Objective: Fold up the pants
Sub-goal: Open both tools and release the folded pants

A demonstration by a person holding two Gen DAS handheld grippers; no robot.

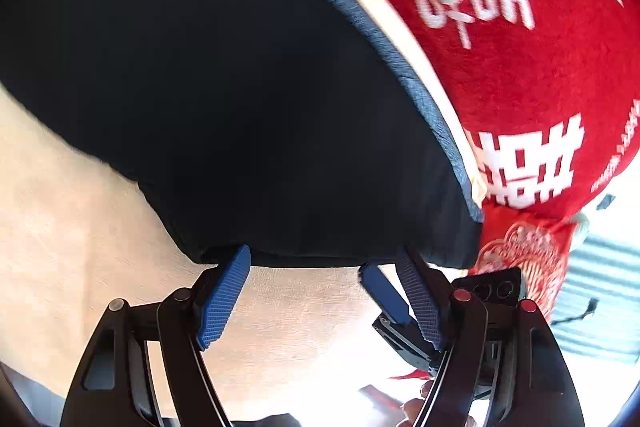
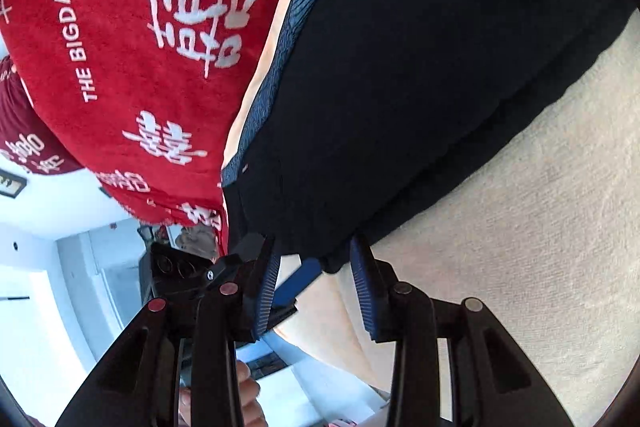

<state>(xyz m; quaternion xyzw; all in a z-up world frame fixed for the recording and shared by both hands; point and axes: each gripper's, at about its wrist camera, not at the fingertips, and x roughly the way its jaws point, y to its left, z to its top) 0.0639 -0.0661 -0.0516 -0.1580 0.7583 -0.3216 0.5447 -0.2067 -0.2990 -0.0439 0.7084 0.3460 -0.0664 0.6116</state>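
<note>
Jaws, left: your left gripper (image 1: 322, 259) stands spread wide, its blue pads (image 1: 224, 297) at the near hem of the pants (image 1: 224, 99), nothing pinched between them.
Jaws, right: your right gripper (image 2: 316, 253) is parted too, a corner of the dark cloth hanging just between the pad tips, and you can see no pad pressing on it.
Why so: both sit side by side at the same hem, so close that each shows in the other's view; to my eye that is how you would stand after laying a fold down, or before taking the edge up again.
Pants: dark, lying flat and already doubled, with a layered edge showing along one side in the right view.
Waistband: the blue-grey ribbed band (image 2: 304, 7) runs along the far side of the pants.
Surface: pale cream cloth (image 2: 540, 227) carries the pants and shows bare nearest you.
Beyond: a red blanket (image 1: 500, 75) with white characters lies just past the waistband, a thin strip of cream between them.
Next, as a judgement: the hem corners need squaring before any further fold.
</note>
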